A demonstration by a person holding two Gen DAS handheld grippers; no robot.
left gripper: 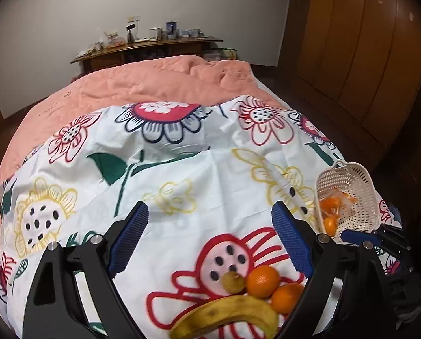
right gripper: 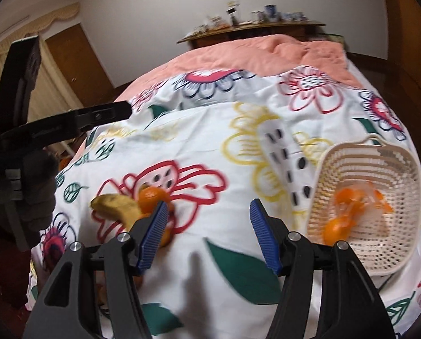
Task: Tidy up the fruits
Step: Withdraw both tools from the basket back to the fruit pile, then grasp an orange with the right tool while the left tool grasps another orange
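Observation:
On a flowered sheet (left gripper: 182,169) lie a banana (left gripper: 227,319), two oranges (left gripper: 262,281) and a small brown-green fruit (left gripper: 233,282), close under my left gripper (left gripper: 210,214), which is open and empty above them. A white perforated basket (left gripper: 351,197) to the right holds two oranges and a crumpled clear wrapper (right gripper: 351,206). My right gripper (right gripper: 207,212) is open and empty, between the fruit pile (right gripper: 151,197) on its left and the basket (right gripper: 366,169) on its right. Its blue fingertip also shows in the left wrist view (left gripper: 354,236).
The sheet lies on a bed with a pink quilt (left gripper: 153,84). A wooden dresser (left gripper: 153,48) with small items stands behind it. Wooden wardrobe doors (left gripper: 366,42) are at the right. The gloved hand holding the left gripper (right gripper: 35,186) is at the left.

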